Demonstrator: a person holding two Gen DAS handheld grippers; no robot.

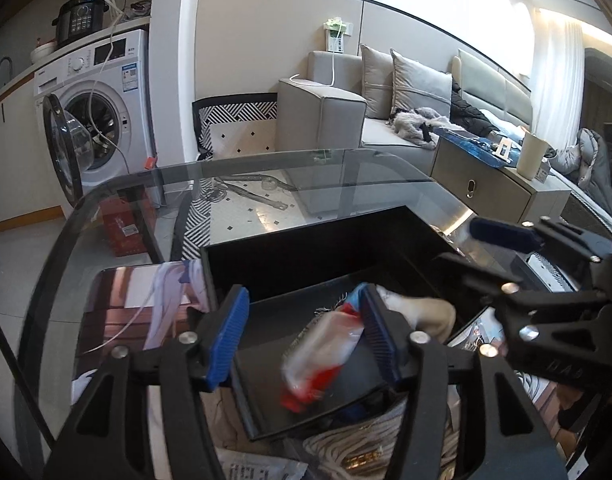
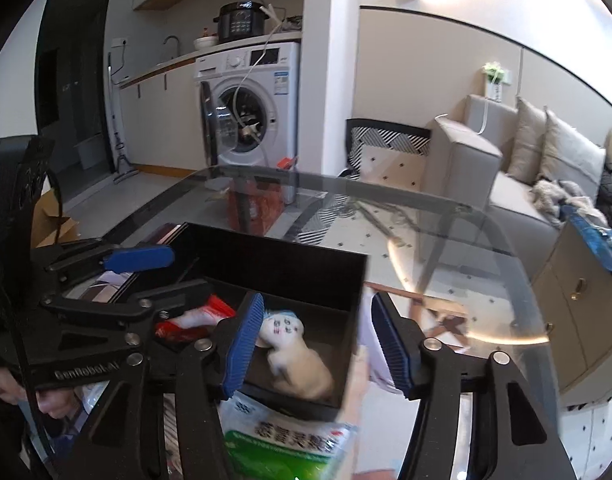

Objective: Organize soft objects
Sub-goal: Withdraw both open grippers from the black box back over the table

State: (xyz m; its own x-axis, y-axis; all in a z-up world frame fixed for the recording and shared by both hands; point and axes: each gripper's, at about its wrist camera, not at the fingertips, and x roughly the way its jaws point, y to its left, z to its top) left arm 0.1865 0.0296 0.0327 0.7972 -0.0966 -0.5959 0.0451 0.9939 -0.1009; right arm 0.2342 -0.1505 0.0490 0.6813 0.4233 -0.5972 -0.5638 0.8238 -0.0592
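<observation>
Your left gripper (image 1: pixel 306 336) is spread wide w/ nothing held, hanging right over the black box (image 1: pixel 306 236), and the red-white packet (image 1: pixel 322 356) sits blurred between its pads inside the box, so this looks like the drop-off step. Your right gripper (image 2: pixel 318 344) is also wide open & empty, over the box's right side above the cream plush toy (image 2: pixel 293 356) already in it. Next, probably fetch the green-white pack (image 2: pixel 289 440) just outside the box's near wall; approach low, pinch mid-body.
</observation>
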